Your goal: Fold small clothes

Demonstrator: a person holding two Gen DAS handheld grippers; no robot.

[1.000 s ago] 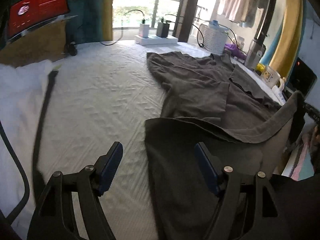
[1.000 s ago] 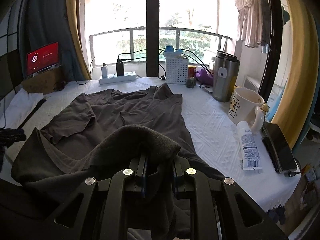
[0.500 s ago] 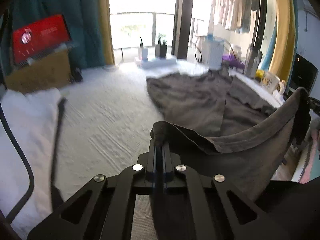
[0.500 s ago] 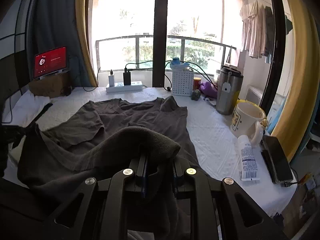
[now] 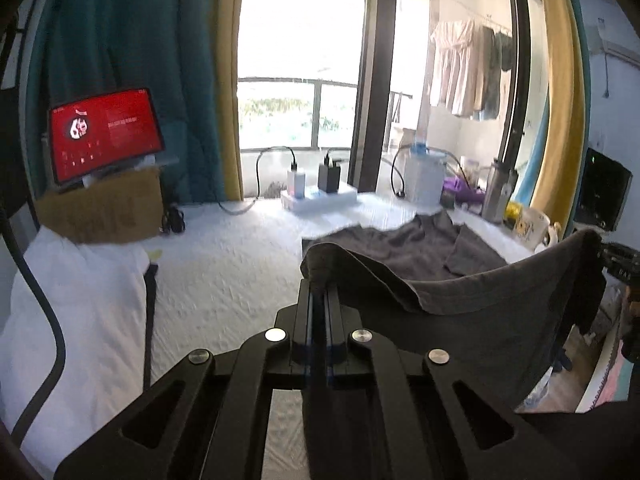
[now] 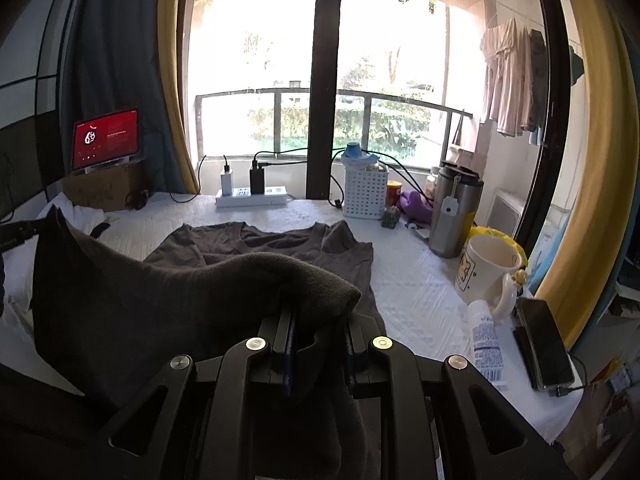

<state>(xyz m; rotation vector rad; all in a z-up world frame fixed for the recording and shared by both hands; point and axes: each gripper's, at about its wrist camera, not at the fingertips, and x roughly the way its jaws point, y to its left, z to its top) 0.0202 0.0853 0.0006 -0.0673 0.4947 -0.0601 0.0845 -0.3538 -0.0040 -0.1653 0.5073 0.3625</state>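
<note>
Your left gripper is clenched on the grey shirt hem at frame centre; your right gripper grasps the hem's other corner above the bed.

Both tongs, left and right, clamped tight.

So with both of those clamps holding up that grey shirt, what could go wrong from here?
The left gripper pinches only a thin edge of the grey shirt, so that corner could slip out mid-fold. The far half lies bunched and creased on the white bedcover, so folding over it might set wrinkles. The mug and bottle stand close by; swinging cloth might knock them.
</note>
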